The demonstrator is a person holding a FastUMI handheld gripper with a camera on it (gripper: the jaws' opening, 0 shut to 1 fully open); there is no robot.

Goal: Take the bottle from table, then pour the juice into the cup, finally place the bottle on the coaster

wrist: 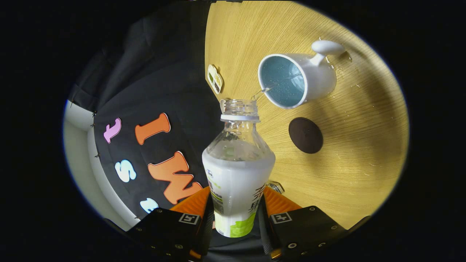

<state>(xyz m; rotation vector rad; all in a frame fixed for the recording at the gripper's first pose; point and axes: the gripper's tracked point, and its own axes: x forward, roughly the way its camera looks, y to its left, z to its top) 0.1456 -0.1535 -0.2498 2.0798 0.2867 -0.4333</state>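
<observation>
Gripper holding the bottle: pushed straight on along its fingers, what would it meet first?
The gripper is shut on the clear plastic bottle. Straight ahead, the bottle's mouth would probably first meet the white mug's rim; depth is unclear.

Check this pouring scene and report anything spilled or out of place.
Small drops and wet streaks lie on the table beside the cup, near its handle, which looks like splashed liquid. Otherwise the gripper clamps the uncapped bottle, a thin stream runs from its mouth into the cup, and the coaster lies bare.
</observation>
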